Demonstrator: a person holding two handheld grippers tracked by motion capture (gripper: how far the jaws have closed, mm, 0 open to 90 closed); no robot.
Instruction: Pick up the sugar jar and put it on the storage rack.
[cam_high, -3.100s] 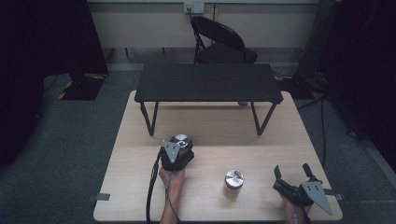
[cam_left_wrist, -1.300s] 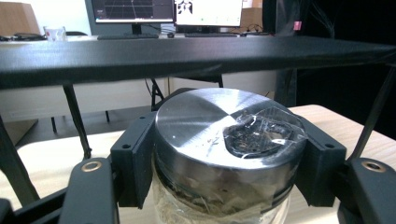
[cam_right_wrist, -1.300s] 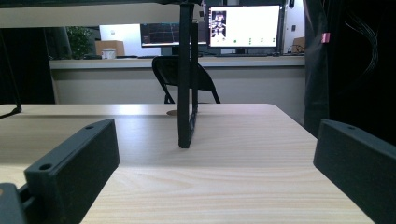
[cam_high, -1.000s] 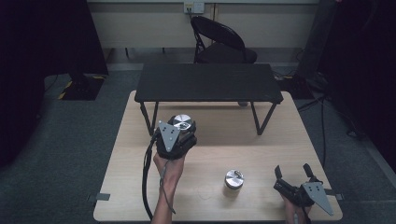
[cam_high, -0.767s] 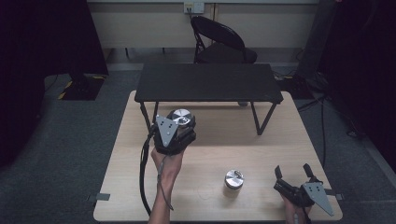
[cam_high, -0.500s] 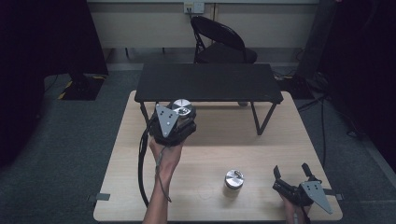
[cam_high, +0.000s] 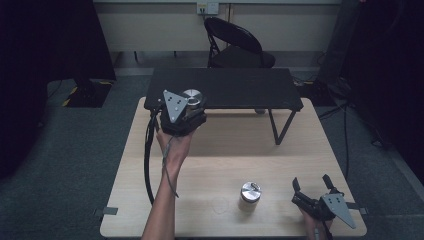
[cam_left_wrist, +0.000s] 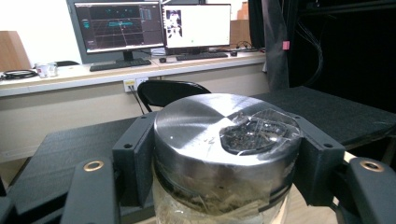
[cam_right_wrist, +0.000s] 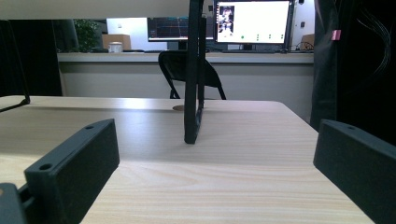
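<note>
My left gripper (cam_high: 191, 106) is shut on a glass jar with a round metal lid (cam_high: 192, 96) and holds it in the air at the front left edge of the black raised shelf (cam_high: 240, 85). In the left gripper view the pads (cam_left_wrist: 137, 158) press on both sides of the jar's lid (cam_left_wrist: 205, 130), and clear tape covers part of the lid. A second, similar jar (cam_high: 250, 192) stands on the wooden table (cam_high: 215, 150) near its front edge. My right gripper (cam_high: 311, 181) rests low at the table's front right, open, with nothing between its jaws.
The black shelf stands on thin legs over the far half of the table; one leg (cam_right_wrist: 194, 93) rises ahead of my right gripper (cam_right_wrist: 217, 154). A black folding chair (cam_high: 235, 47) sits behind the table. Monitors (cam_left_wrist: 154, 25) stand on a desk by the far wall.
My left gripper has lifted the jar off the table and carried it up and away, toward the shelf's front edge. The right gripper and the second jar have stayed put.
</note>
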